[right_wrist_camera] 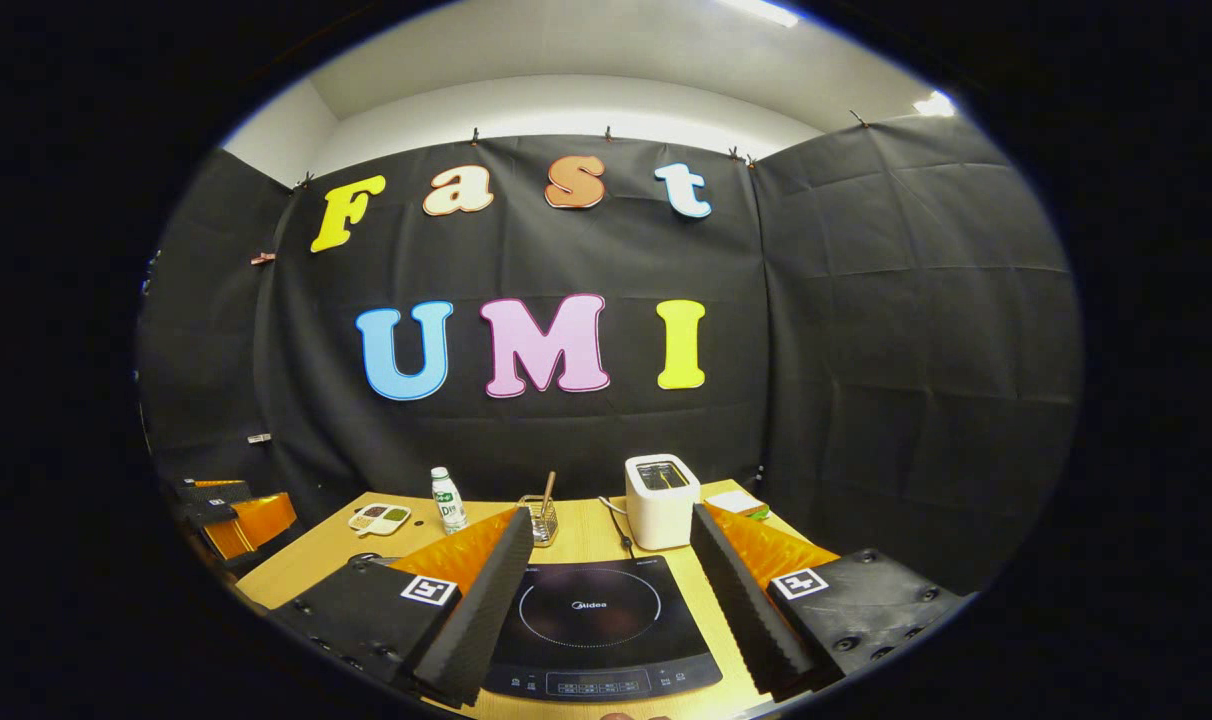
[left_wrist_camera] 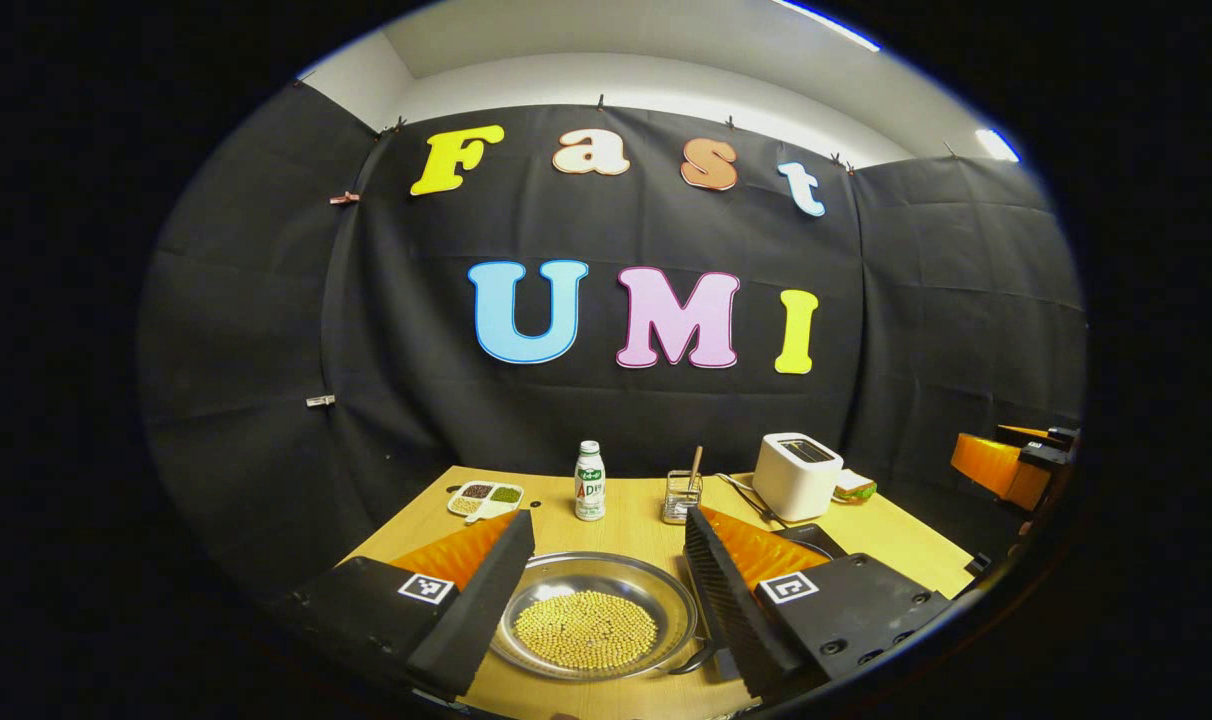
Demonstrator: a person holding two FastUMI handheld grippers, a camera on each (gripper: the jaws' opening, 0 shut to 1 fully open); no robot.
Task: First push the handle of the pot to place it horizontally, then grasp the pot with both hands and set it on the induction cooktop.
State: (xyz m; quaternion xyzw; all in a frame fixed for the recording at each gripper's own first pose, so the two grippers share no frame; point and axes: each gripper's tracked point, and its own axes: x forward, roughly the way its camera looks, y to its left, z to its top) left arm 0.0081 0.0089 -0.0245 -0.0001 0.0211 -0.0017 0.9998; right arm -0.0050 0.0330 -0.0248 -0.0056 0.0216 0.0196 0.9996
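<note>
Shallow steel pot of yellow beans [left_wrist_camera: 594, 612] on wooden table [left_wrist_camera: 896, 535], framed by spread left gripper [left_wrist_camera: 598, 590], handle not yet pushed. Right gripper [right_wrist_camera: 606, 600] spread, idle above black induction cooktop [right_wrist_camera: 596, 625], awaiting placement.

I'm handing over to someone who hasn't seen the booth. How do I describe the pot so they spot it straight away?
Start at the wooden table in front of the black cloth wall. At its near edge, between the open fingers of the left gripper, sits the pot. It is a wide, shallow metal pan with a heap of small yellow beans in it, unlike the flat black induction cooktop or the white toaster farther back.
</note>
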